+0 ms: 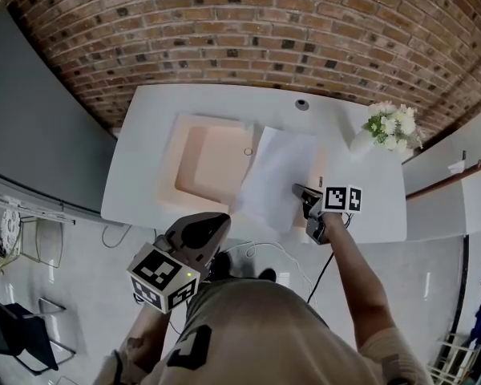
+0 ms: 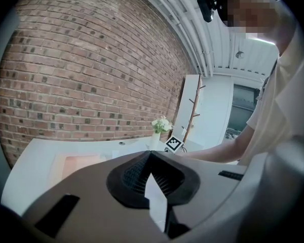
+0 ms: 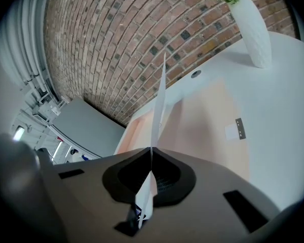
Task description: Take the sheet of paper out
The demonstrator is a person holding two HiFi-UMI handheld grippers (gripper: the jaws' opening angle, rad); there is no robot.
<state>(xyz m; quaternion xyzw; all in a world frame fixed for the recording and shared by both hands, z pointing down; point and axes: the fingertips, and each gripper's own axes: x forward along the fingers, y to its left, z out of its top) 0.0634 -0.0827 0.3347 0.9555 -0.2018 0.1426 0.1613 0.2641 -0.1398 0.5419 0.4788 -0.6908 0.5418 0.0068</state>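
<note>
An open peach folder lies on the white table. A white sheet of paper rises tilted from the folder's right half. My right gripper is shut on the sheet's near edge. In the right gripper view the sheet stands edge-on, running up from the closed jaws over the folder. My left gripper hangs off the table's front edge, apart from the folder. Its jaws meet at the tips, and I see nothing held.
A white vase of flowers stands at the table's far right corner. A small round fitting sits near the back edge. A brick wall runs behind the table, a grey panel stands at the left, and a cable lies on the floor.
</note>
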